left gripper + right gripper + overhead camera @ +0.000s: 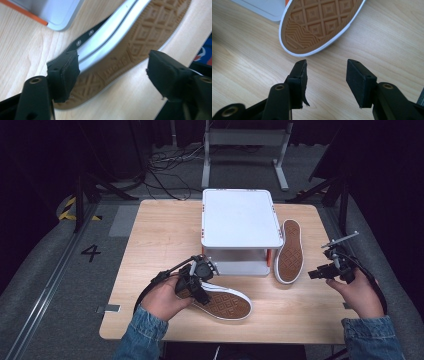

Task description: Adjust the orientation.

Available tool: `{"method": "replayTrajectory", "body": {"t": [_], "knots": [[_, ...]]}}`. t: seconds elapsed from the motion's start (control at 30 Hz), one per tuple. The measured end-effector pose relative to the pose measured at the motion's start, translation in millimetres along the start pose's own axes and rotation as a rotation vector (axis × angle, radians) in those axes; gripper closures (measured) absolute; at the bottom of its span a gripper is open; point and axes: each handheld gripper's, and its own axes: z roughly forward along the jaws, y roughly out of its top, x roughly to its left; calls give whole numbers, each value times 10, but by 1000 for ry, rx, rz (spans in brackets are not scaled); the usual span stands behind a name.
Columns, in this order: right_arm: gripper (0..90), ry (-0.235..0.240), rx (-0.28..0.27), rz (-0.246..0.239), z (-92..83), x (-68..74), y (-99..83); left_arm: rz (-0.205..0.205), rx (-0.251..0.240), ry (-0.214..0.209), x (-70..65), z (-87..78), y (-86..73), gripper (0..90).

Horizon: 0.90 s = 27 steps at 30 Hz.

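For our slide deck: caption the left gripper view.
Open left hand-held gripper straddles the sole-up shoe on the wooden table.

Bare wood lies open across the upper left of the table [155,227] in the high view, and along its lower edge to the right. The white box [241,222] blocks the upper middle. One shoe [289,251] leans against the box's right side; the other shoe [222,301] lies sole-up below it, narrowing the gap between them.
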Motion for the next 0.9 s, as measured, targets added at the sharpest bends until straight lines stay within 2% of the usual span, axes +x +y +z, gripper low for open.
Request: {"method": "replayTrajectory", "body": {"t": [0.1,0.17,0.2,0.27,0.3,0.33,0.5,0.57,0.63,0.67,0.7,0.8,0.87,0.9], "knots": [[523,-3,-2,24,-34,-45,-88,28,20,-3,59,119,87,197],[549,-19,-6,35,-67,-70,-151,27,10,37,85,178,138,145],[556,-33,-11,29,-89,-82,-184,20,15,20,117,218,162,161],[553,-33,-23,48,-131,-112,-245,48,28,-22,154,291,186,147],[552,-28,-28,60,-153,-130,-272,71,35,-25,164,314,199,143],[554,-32,-34,67,-169,-138,-298,73,20,-45,190,327,202,137],[551,-39,-31,82,-198,-172,-386,86,10,-164,333,380,174,145],[548,-35,-27,81,-189,-171,-402,86,4,-227,403,410,148,152],[542,-34,-21,82,-186,-167,-411,82,15,-278,448,423,125,159],[541,-35,-24,74,-180,-167,-414,99,26,-290,456,416,109,159],[541,-32,-23,71,-176,-161,-418,126,33,-292,455,412,93,158],[536,-28,-17,68,-168,-158,-419,163,45,-260,450,367,45,192],[534,-26,-20,68,-168,-156,-415,181,42,-227,422,384,19,214],[533,-25,-22,71,-162,-148,-411,205,44,-200,379,407,11,208]]}}
